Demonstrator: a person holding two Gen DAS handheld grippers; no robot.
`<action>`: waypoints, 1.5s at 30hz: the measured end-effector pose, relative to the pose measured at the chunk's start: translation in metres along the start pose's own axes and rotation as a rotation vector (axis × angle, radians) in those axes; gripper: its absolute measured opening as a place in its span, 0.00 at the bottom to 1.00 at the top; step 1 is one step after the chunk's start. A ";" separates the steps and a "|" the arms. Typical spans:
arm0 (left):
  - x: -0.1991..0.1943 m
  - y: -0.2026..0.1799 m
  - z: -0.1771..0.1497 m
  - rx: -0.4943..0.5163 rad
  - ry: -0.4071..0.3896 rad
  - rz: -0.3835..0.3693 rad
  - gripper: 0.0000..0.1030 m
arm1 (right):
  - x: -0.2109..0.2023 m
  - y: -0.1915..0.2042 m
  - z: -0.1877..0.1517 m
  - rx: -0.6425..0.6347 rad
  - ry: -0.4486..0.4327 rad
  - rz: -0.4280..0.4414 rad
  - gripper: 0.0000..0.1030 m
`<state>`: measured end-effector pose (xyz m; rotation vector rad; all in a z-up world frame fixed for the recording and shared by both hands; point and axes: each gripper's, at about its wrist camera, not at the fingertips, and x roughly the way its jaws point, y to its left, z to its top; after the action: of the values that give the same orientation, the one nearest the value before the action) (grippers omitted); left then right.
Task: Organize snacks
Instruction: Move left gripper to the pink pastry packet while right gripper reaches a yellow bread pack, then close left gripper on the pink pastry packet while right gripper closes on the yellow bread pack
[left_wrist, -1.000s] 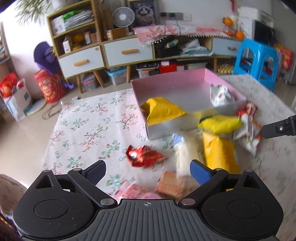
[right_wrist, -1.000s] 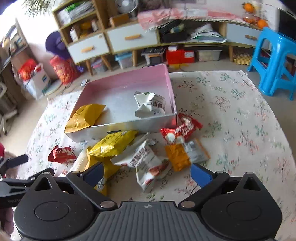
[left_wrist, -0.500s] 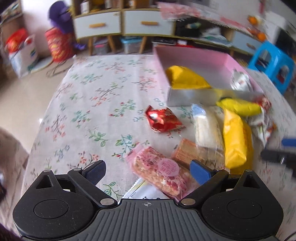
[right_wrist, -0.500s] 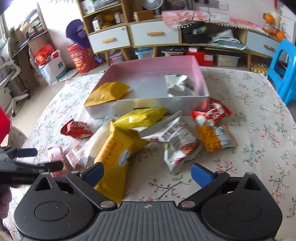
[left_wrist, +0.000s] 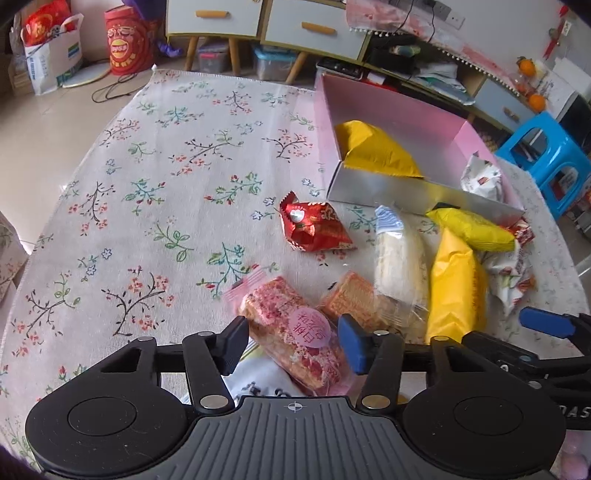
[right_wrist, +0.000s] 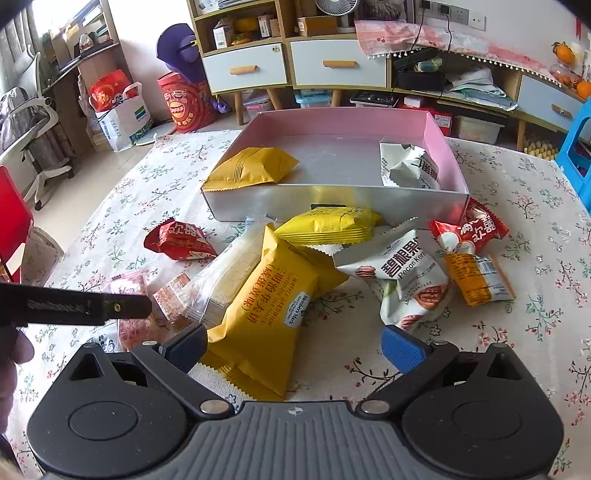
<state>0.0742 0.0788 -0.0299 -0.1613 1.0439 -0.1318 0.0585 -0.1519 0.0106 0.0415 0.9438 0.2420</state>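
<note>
- On the left I have the left gripper (left_wrist: 293, 345) down over the pink snack pack (left_wrist: 291, 332), which lies on the bench (left_wrist: 147, 206) at the near edge of the heap. Its jaws have just been closing and now flank the pack; I judge they touch its wrapper, but I cannot tell whether they press it firmly yet.
- Just past it lie the red packet (left_wrist: 314, 227) and a clear-wrapped white bar (left_wrist: 397, 258), both loose on the cloth.
- In the middle, my right gripper (right_wrist: 293, 345) hangs over the large yellow pack (right_wrist: 266, 314), jaws spread wide on either side of it and holding nothing.
- Farther back stands the pink box (right_wrist: 439, 144), with one yellow pack and one white pack already in it.
- On the right, the pecan pack (right_wrist: 402, 273) and a red-and-orange pair wait outside the box.
- Step in hand, as I read it: picking up the pink pack. Next I must finish the squeeze, lift clear without dragging neighbours, and carry it over the box wall.
</note>
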 end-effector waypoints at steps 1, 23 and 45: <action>0.001 -0.001 0.001 0.003 -0.004 0.007 0.50 | 0.001 0.000 0.000 0.001 0.000 -0.001 0.90; 0.013 -0.011 -0.002 0.103 -0.047 0.107 0.44 | 0.010 -0.001 0.002 0.017 -0.058 0.024 0.72; -0.001 -0.013 -0.003 0.076 -0.056 0.071 0.29 | 0.010 -0.002 0.007 0.076 0.035 0.066 0.34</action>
<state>0.0711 0.0664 -0.0281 -0.0591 0.9856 -0.1019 0.0699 -0.1516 0.0062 0.1392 0.9874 0.2689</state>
